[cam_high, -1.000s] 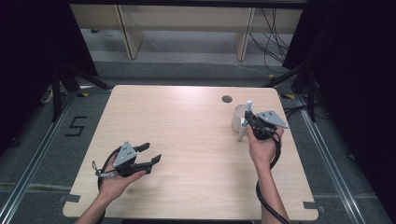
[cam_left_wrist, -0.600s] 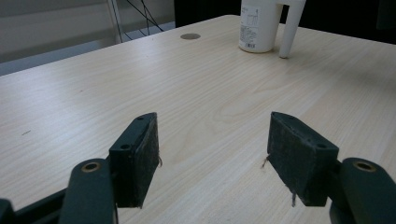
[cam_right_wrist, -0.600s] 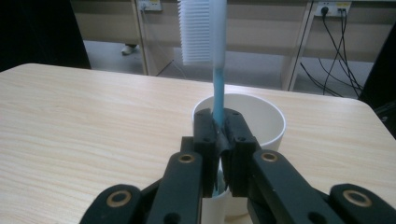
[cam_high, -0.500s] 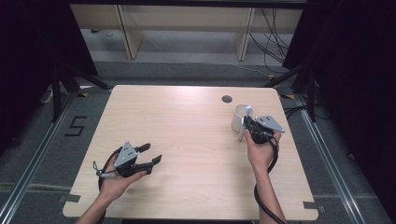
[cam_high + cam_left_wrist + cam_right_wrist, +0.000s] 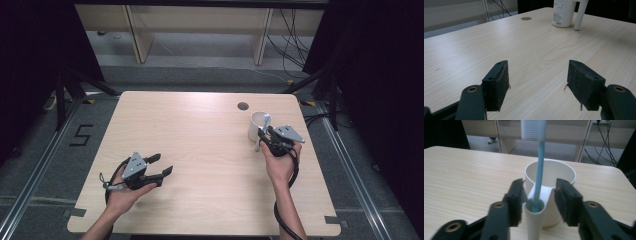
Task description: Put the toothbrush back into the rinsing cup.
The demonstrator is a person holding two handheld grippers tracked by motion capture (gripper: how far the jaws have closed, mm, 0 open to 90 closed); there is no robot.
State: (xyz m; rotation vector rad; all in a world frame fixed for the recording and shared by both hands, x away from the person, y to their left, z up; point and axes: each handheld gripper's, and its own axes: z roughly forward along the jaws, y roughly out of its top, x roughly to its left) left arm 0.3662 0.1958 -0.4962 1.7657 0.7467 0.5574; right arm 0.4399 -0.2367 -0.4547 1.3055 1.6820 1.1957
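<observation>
A white cup (image 5: pixel 254 126) (image 5: pixel 550 171) stands at the table's far right, with a narrow white tube holder (image 5: pixel 534 220) on its near side. A blue toothbrush (image 5: pixel 539 167) (image 5: pixel 264 121) stands upright in that tube, white bristle head up. My right gripper (image 5: pixel 267 136) (image 5: pixel 540 186) is open; its jaws have just been opening. The toothbrush handle and the tube stand between the pads, untouched. My left gripper (image 5: pixel 161 165) (image 5: pixel 537 75) rests near the table's front left, open with nothing between its pads. In the left gripper view the cup (image 5: pixel 562 13) shows far off.
The light wooden table (image 5: pixel 200 130) has a round cable hole (image 5: pixel 243 106) (image 5: pixel 526 18) near its far edge, just behind the cup. Dark floor, rails and wooden furniture legs lie beyond the table. Black cables trail from both grippers.
The right gripper's jaws have parted and let go of the toothbrush, which now stands on its own in the tube holder. The left hand has kept still.
</observation>
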